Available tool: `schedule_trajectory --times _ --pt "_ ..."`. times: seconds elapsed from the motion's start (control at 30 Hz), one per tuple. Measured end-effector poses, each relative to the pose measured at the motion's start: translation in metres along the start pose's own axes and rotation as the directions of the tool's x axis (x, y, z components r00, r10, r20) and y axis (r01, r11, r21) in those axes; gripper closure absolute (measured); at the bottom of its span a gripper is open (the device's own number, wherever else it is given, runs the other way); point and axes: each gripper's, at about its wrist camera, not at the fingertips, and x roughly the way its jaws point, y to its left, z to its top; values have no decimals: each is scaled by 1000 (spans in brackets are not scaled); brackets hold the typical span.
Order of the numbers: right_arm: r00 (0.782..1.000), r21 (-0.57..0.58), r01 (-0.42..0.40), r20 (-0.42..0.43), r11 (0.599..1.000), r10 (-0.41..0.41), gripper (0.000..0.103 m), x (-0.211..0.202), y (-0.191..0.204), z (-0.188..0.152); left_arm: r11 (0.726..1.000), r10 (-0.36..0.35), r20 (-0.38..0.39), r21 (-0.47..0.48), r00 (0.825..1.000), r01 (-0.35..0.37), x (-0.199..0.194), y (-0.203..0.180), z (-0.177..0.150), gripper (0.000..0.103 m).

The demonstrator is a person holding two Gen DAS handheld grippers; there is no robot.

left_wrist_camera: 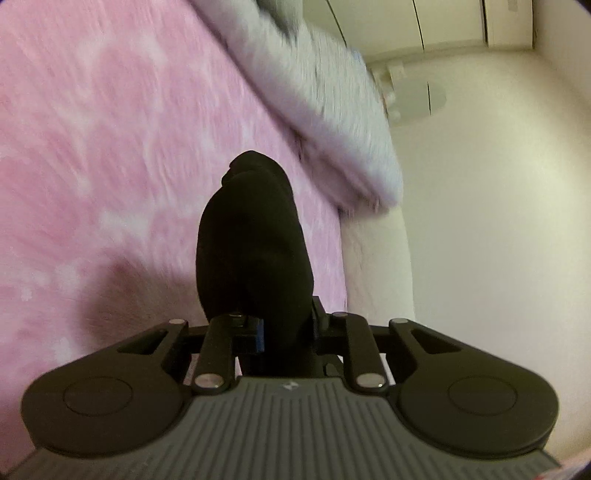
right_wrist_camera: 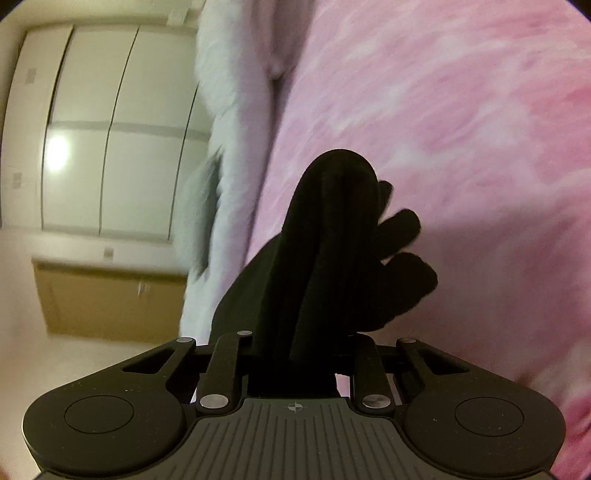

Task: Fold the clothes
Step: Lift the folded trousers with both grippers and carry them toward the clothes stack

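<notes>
Black fabric (left_wrist_camera: 255, 243) fills the middle of the left wrist view, a bunched fold of dark cloth rising from between the fingers of the left tongs (left_wrist_camera: 284, 328). Those tongs are closed down narrow on it, the cloth pinched right at the fingers, which it mostly hides. Below the cloth lies a pink fuzzy blanket (left_wrist_camera: 110, 147) with paler patches, blurred by motion, covering what looks like a bed. A grey-white fluffy blanket (left_wrist_camera: 325, 110) runs along the blanket's far edge, and past it stands a pale wall (left_wrist_camera: 480, 221) with a pale wardrobe (left_wrist_camera: 424, 26) at the top.

In the right wrist view the right tongs (right_wrist_camera: 314, 343) also stand narrow, gripping the black garment (right_wrist_camera: 332, 236). Here it hangs in several long pleats, bunched together. Three rounded dark lobes (right_wrist_camera: 410, 273) stick out on its right side; whether they are folds of cloth or something else I cannot tell. The pink blanket (right_wrist_camera: 461, 129) fills the right half of this view, with a shadow just beside the dark cloth. The fluffy grey-white blanket (right_wrist_camera: 236, 110) runs down the middle left. Beyond it are white wardrobe doors (right_wrist_camera: 110, 129) with a glare spot, and a brown cardboard box (right_wrist_camera: 110, 299) on the floor below them.
</notes>
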Motion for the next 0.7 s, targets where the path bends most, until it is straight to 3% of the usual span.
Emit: schedule_trajectory --times 0.1,0.17,0.23,0.33,0.43,0.53,0.6,0.7 --pt "990 -51 -34 -141 998 27 82 18 53 -24 998 45 117 -42 992 -41 -79 -30 -1 86" --pt "971 -82 -61 -235 995 40 82 31 89 -40 995 79 212 -83 974 -62 -130 -46 -10 86" --pt "944 -110 -90 -326 990 50 82 43 124 -56 989 113 305 -123 946 -79 -172 -59 -17 86" --pt "887 -147 -139 -458 979 57 82 62 177 -80 982 150 436 -169 887 -83 -234 -65 -29 86" --pt "830 -187 -194 -555 963 59 82 91 210 -123 979 169 533 -188 829 -78 -292 -54 -31 86" --pt "782 -217 -234 -622 948 50 82 123 236 -174 975 183 592 -212 785 -67 -349 -32 -17 86" --pt "763 -231 -245 -646 942 40 82 148 253 -212 973 188 613 -222 767 -61 -389 -11 4 86" --pt "750 -242 -255 -661 936 34 82 193 282 -272 974 180 628 -223 757 -47 -451 21 52 86"
